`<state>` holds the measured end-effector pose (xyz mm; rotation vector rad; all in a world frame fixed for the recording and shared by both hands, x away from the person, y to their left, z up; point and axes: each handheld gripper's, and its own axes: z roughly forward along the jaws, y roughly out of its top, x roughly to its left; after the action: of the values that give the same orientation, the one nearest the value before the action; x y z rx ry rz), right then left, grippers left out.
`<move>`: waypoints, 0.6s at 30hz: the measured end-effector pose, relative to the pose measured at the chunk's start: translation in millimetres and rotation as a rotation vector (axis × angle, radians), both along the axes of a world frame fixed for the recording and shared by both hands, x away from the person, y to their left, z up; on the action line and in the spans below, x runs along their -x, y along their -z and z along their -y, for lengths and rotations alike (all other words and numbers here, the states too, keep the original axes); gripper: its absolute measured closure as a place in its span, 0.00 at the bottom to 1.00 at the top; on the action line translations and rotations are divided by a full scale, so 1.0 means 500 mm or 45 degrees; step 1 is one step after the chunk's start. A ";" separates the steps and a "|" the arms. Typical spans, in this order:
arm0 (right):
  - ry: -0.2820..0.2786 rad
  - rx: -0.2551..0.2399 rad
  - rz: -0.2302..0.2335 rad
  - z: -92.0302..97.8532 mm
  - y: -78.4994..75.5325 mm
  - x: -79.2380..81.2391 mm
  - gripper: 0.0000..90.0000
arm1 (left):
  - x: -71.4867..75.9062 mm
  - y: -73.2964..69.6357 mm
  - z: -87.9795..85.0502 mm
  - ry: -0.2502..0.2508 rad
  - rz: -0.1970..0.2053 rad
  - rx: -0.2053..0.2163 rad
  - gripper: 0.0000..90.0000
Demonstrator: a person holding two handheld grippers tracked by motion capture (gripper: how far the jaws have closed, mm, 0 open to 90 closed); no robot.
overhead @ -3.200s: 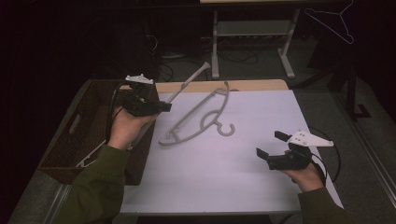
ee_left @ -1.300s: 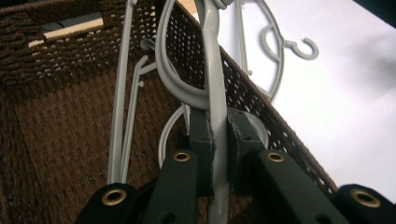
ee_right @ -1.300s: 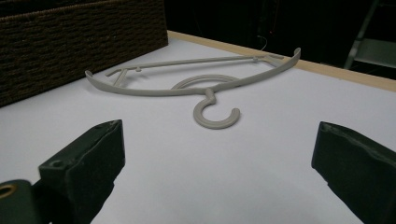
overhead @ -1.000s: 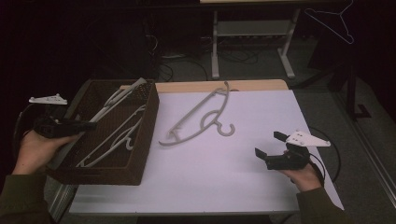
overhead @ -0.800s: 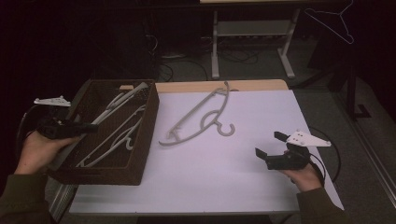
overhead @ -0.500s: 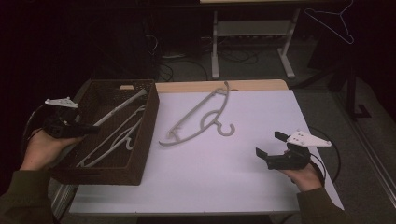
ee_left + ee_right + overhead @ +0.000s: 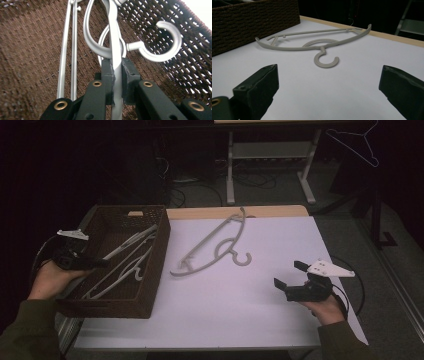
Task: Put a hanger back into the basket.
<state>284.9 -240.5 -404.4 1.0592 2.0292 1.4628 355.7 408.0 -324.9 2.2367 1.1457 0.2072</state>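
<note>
— Wicker basket (image 7: 150, 270) at the table's (image 7: 240, 320) left already held hangers; how far along were you?

— My left gripper (image 7: 116, 75) was clamped on one pale hanger (image 7: 115, 37) inside it, not released. Another hanger (image 7: 215, 247) lay mid-table; my right gripper (image 7: 290, 277) waited wide open, empty.

— Anything unclear?

— How many hangers lay tangled there, I couldn't tell.

Grey hanger (image 7: 215, 247) flat on white table (image 7: 240, 300); wire hanger (image 7: 356, 144) hanging behind.
</note>
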 end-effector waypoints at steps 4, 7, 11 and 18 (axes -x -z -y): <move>0.000 0.003 0.000 0.000 0.000 0.000 0.03 | -0.001 0.015 -0.012 -0.011 -0.022 0.031 0.91; -0.001 0.002 0.005 0.000 0.000 0.000 0.03 | 0.000 0.024 -0.018 -0.015 -0.034 0.039 0.90; 0.001 0.002 0.003 0.000 0.000 0.000 0.03 | -0.001 0.034 -0.022 -0.004 -0.072 0.034 0.89; 0.000 0.002 0.007 0.001 0.000 0.000 0.03 | 0.004 0.035 -0.026 0.003 -0.075 0.053 0.81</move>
<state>284.9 -240.8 -404.3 1.0538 2.0261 1.4624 353.7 420.9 -342.2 2.2206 1.1682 0.1160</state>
